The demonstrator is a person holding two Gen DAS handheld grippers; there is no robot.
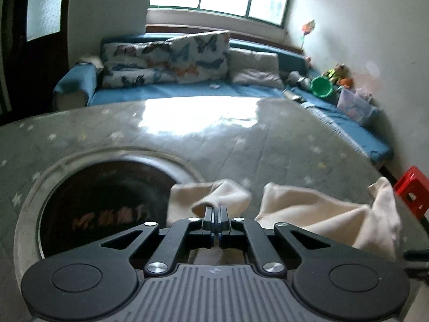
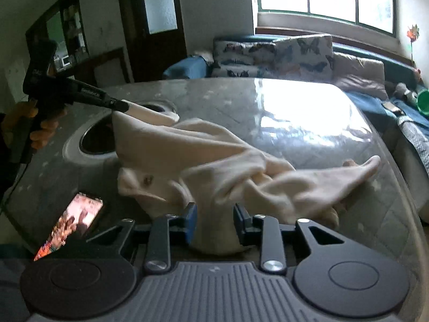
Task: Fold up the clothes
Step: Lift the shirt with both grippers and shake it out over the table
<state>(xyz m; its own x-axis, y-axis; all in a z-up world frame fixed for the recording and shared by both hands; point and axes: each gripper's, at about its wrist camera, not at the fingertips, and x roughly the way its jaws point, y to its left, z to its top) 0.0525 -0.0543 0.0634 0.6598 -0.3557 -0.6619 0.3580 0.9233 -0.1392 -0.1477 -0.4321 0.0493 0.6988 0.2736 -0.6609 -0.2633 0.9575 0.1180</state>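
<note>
right wrist view: left tool (image 2: 126,106) clamped on cream garment (image 2: 203,155), right tool (image 2: 214,220) narrowly parted.

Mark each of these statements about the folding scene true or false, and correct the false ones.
1. The left gripper is shut on the cream garment. True.
2. The right gripper is clamped tight with its pads together. False: its jaws stand apart, with cloth between them.
3. A lit phone lies on the table near the garment. True.
4. The garment is folded into a neat square. False: it is bunched and stretched out.
5. The stool beside the table is green. False: it is red.
</note>
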